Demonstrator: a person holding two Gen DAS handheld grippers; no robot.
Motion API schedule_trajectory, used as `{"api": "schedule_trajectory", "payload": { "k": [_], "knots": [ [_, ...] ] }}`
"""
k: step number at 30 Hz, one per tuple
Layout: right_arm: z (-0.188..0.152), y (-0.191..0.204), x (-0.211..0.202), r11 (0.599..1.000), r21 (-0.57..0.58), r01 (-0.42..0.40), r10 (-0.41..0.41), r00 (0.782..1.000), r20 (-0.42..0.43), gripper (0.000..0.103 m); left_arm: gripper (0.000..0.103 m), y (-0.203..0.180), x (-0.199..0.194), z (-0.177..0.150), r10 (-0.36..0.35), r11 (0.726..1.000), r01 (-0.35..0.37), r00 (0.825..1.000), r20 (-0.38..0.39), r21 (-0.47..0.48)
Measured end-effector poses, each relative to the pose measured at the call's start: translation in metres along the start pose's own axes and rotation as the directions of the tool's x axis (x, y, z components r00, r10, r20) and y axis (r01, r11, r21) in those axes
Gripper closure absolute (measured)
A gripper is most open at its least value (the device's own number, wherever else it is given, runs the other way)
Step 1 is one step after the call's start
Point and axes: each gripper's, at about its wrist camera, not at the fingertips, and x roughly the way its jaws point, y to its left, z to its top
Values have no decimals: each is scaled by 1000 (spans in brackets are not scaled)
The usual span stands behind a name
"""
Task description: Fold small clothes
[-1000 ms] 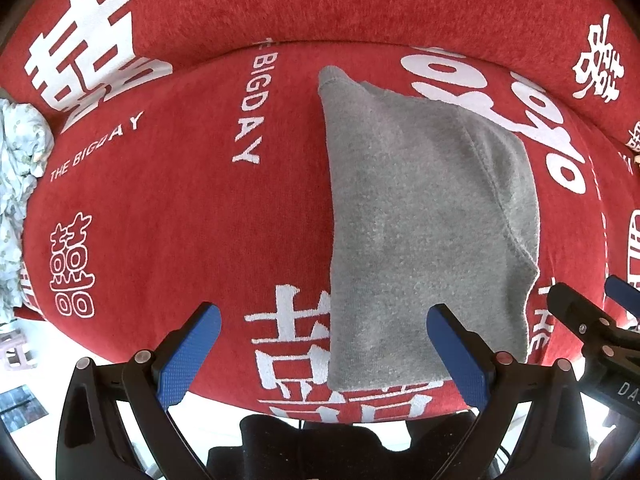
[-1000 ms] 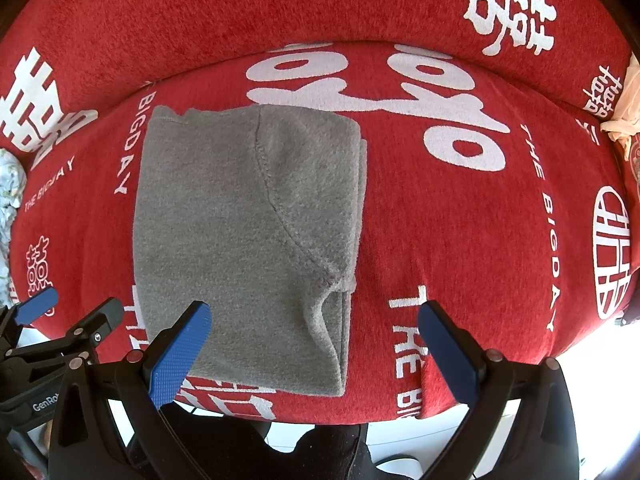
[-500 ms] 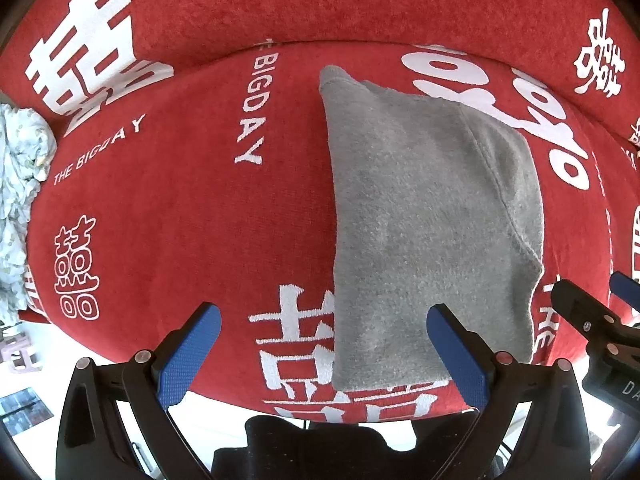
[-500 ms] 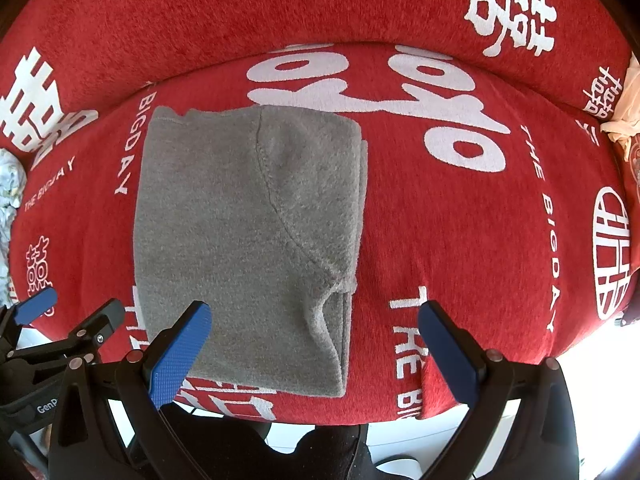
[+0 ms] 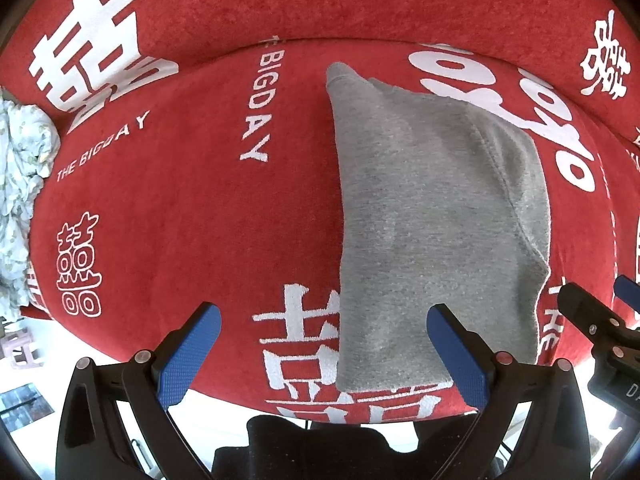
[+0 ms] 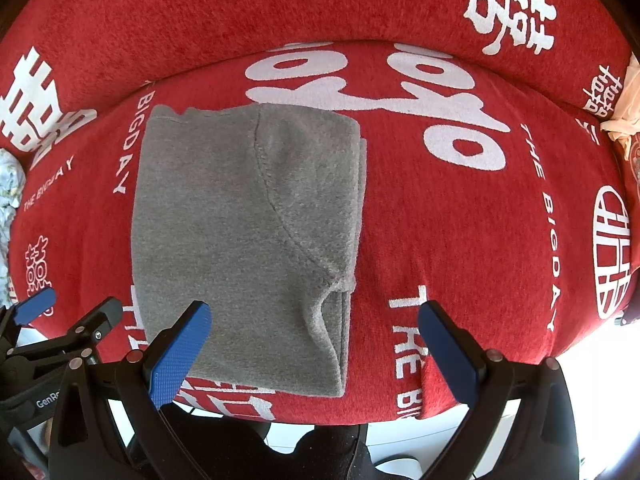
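Note:
A grey fleece garment (image 5: 432,220) lies folded into a flat rectangle on the red cushion (image 5: 208,216); the right wrist view shows the same garment (image 6: 248,248) with a curved seam across it. My left gripper (image 5: 324,356) hovers open above the cushion's near edge, its right finger over the garment's near left corner. My right gripper (image 6: 316,352) is open too, its left finger over the garment's near edge and its right finger over bare red fabric. Neither holds anything.
The red cushion (image 6: 480,220) carries white lettering and backs onto a red backrest (image 6: 280,4). A pale patterned cloth (image 5: 20,184) lies bunched at the far left. A cream cloth (image 6: 628,108) sits at the far right. Dark trousers (image 6: 260,452) show below the cushion's edge.
Both views have shifted very slightly; the garment lies as it did and both grippers remain open.

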Motion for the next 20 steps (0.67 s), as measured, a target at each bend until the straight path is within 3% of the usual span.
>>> {"api": "schedule_trajectory", "payload": {
  "k": [20],
  "knots": [
    [-3, 1, 8, 1000, 5, 8, -8, 1000, -14, 0, 0, 4, 5, 5, -17, 1000, 17, 1000, 9, -7]
  ]
}}
